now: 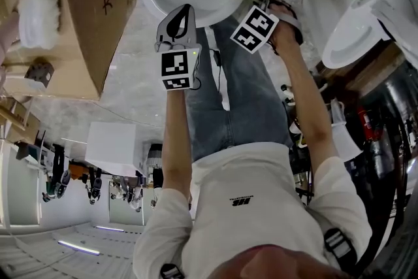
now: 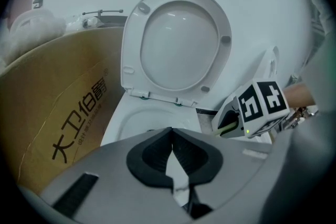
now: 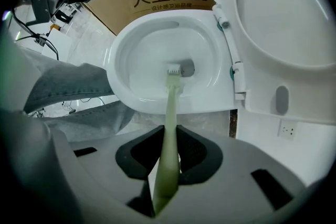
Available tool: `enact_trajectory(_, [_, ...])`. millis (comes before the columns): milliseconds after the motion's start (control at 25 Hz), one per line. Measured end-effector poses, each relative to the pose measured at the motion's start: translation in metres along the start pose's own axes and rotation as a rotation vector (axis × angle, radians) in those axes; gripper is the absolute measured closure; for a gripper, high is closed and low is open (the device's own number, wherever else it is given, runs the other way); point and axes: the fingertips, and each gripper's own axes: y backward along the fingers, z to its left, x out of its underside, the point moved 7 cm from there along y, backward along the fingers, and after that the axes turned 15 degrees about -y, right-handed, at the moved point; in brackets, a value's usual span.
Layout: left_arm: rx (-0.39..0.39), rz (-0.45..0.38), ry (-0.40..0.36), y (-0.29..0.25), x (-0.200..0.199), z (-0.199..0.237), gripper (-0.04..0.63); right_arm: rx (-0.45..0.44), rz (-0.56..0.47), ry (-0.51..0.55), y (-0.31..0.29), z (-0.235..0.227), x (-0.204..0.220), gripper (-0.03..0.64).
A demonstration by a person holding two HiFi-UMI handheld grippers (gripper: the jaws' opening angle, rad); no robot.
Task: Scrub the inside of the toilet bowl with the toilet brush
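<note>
Your right gripper (image 3: 169,136) clamped the handle of the toilet brush (image 3: 171,97); its head sat deep inside the toilet bowl (image 3: 131,55); your left gripper (image 2: 172,147) hung left of it, jaws together on nothing; the lid (image 2: 178,44) stood raised at the far side; a cardboard box (image 2: 58,107) stood left of the bowl.

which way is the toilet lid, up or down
Up. The left gripper view shows the lid raised behind the open bowl; the head of the toilet brush reaches inside it.
</note>
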Motion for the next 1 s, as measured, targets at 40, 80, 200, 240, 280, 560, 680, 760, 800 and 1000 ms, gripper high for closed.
enact_trajectory(40, [0.007,-0.002,-0.005,0.0,0.0,0.001,0.584,0.007,0.004,-0.009,0.0,-0.002,0.001,0.552])
enact_trajectory(80, [0.014,-0.003,-0.007,-0.001,-0.001,0.001,0.584,0.013,0.009,-0.018,0.001,-0.003,0.001,0.552])
enact_trajectory(200, [0.04,0.0,-0.022,-0.001,0.0,0.006,0.584,0.027,0.021,-0.043,0.002,-0.007,0.0,0.552])
enact_trajectory(240, [0.049,0.001,-0.029,-0.001,0.0,0.008,0.584,0.033,0.024,-0.053,0.002,-0.008,-0.001,0.552])
enact_trajectory(280, [0.057,0.0,-0.037,-0.001,-0.001,0.011,0.584,0.04,0.028,-0.064,0.002,-0.01,-0.002,0.552])
enact_trajectory(560, [0.116,-0.007,-0.08,0.001,-0.005,0.038,0.584,0.062,0.052,-0.187,0.005,-0.019,-0.015,0.552])
enact_trajectory(680, [0.132,-0.011,-0.086,0.001,-0.005,0.048,0.584,0.059,0.058,-0.238,0.006,-0.021,-0.021,0.552])
enact_trajectory(760, [0.142,-0.011,-0.09,0.002,-0.004,0.054,0.584,0.041,0.058,-0.286,0.006,-0.022,-0.025,0.552])
enact_trajectory(800, [0.147,-0.011,-0.093,0.002,-0.003,0.057,0.584,0.028,0.058,-0.314,0.006,-0.022,-0.026,0.552])
enact_trajectory(1000, [0.168,-0.008,-0.103,0.004,0.0,0.068,0.584,-0.035,0.058,-0.481,0.006,-0.029,-0.029,0.552])
